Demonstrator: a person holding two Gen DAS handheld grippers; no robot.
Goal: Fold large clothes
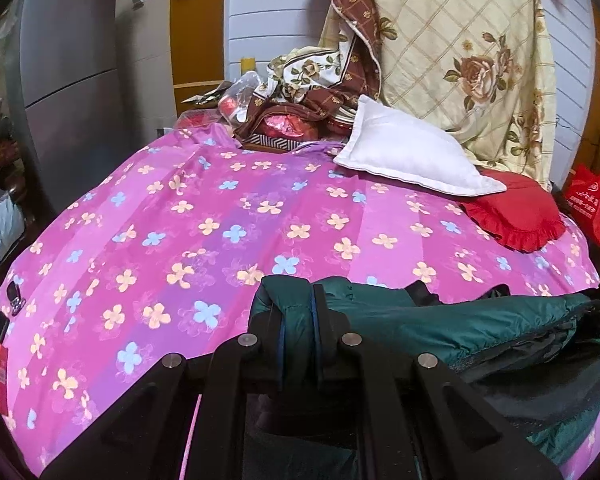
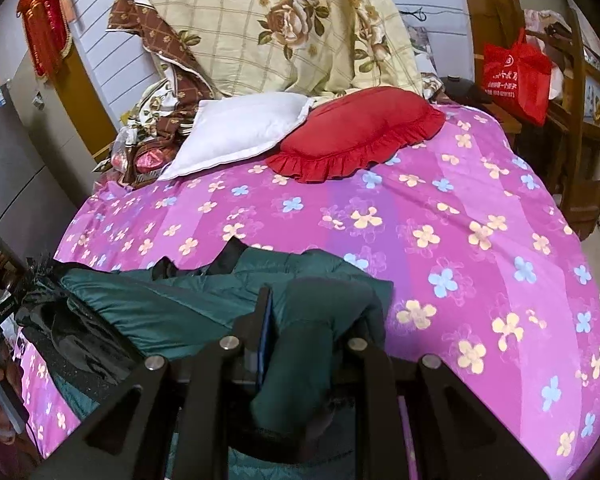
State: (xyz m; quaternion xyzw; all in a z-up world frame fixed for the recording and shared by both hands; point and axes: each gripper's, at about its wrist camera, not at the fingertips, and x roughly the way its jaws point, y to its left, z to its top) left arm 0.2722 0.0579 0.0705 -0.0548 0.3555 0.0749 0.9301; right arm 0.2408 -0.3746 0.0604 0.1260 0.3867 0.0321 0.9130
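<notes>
On bedspread (image 1: 220,220), jacket (image 1: 440,320) partly cut off

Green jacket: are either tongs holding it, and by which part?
Both. The left tongs are shut on a bunched edge of the green jacket at its left end; the right tongs clamp a thick fold at its right end. Exact garment parts cannot be told.

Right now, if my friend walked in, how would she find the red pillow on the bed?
Start at the big bed with the pink flowered sheet. Look to its far end, below the tall cream rose-print quilt leaning against the wall. The red pillow lies there, partly on top of a plain white pillow; it is the only one with a frilly ruffled edge.
</notes>
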